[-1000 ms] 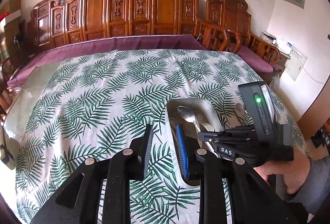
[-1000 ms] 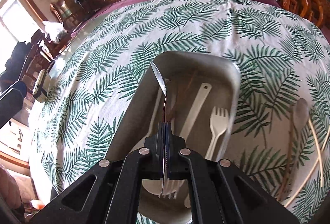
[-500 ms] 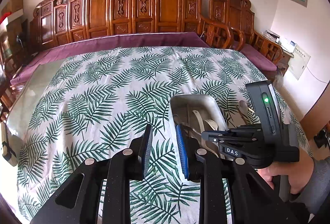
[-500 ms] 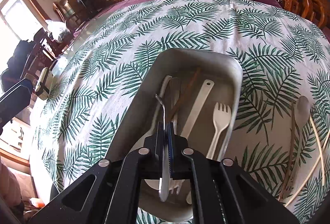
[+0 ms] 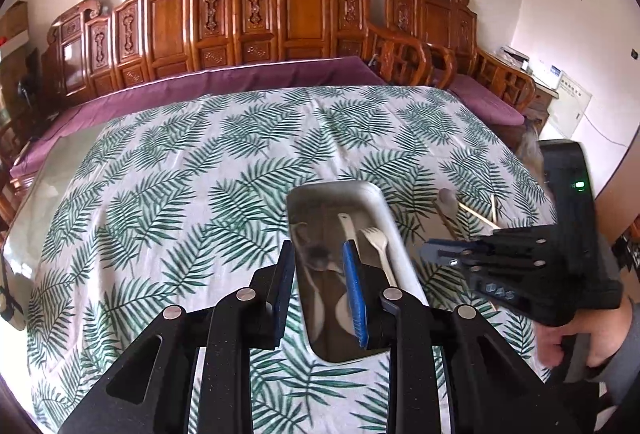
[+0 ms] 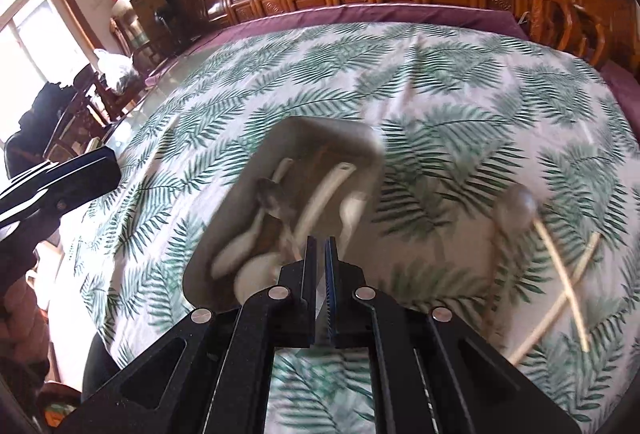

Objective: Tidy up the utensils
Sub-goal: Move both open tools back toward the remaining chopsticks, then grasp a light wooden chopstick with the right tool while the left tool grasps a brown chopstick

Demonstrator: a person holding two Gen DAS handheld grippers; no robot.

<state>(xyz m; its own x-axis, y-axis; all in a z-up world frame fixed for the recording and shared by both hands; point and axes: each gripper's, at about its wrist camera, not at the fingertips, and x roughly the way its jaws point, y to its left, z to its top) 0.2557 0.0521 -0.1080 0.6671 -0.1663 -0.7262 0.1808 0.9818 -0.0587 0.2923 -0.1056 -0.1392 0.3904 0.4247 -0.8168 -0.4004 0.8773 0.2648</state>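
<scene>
A metal tray (image 5: pixel 378 200) (image 6: pixel 320 126) lies on the palm-leaf cloth. It holds a white fork (image 5: pixel 376 240), white spoons (image 6: pixel 248 234) and a metal spoon (image 6: pixel 272 198). My left gripper (image 5: pixel 318 254) hangs over the tray's near left end, jaws apart and nothing between them. My right gripper (image 6: pixel 320 242) (image 5: pixel 430 252) hovers above the tray's near right side. Its pads stand almost together with only a thin slit, and they hold nothing. A wooden spoon (image 6: pixel 516 202) (image 5: pixel 446 200) and loose chopsticks (image 6: pixel 560 274) (image 5: pixel 476 212) lie on the cloth right of the tray.
A person's hand (image 5: pixel 576 338) holds the right gripper. Carved wooden chairs (image 5: pixel 304 6) line the far side behind a purple cloth strip (image 5: pixel 224 82). The glass table edge (image 5: pixel 36 190) shows bare at the left. Wide patterned cloth stretches left of the tray.
The metal spoon has slipped out of the right gripper and now lies in the tray. The right gripper has lifted and shifted right. The left gripper has slid over to the tray.
</scene>
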